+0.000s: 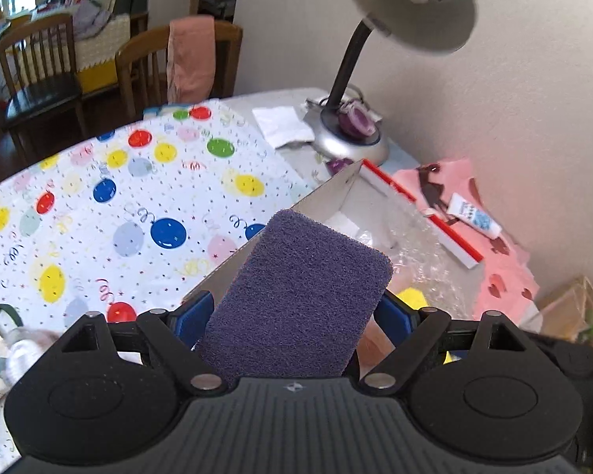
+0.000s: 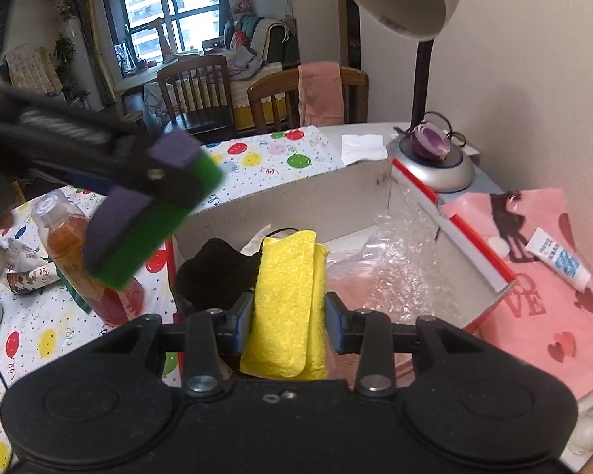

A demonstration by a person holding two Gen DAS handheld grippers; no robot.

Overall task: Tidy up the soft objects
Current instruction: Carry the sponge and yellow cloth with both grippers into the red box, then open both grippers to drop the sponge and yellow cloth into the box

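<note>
Pinched upright between the pads of the right gripper (image 2: 288, 322), a folded yellow cloth (image 2: 286, 308) hangs over the near end of an open cardboard box (image 2: 296, 193), apparently poised for release inside. At 10 o'clock in the right wrist view, the left gripper (image 2: 150, 185) clamps a sponge (image 2: 138, 233) with a purple scouring face and green body, carried in the air above the balloon-print tablecloth (image 2: 59, 324) and angled toward the same box. From the left wrist view that sponge (image 1: 296, 300) fills the centre, purple side up, the jaws pressed against its edges while the box wall (image 1: 328, 193) waits at 12 o'clock. Inside the box lie a dark soft item (image 2: 213, 272) and crumpled bubble wrap (image 2: 399, 260), suggesting it serves as the collection bin for soft goods. A juice bottle (image 2: 75, 252) stands at 9 o'clock on the tablecloth. Farther off, a desk lamp (image 2: 435, 166) rises at 1 o'clock beside a pink heart-print sheet (image 2: 541, 316) bearing a small tube (image 2: 557, 262).
</note>
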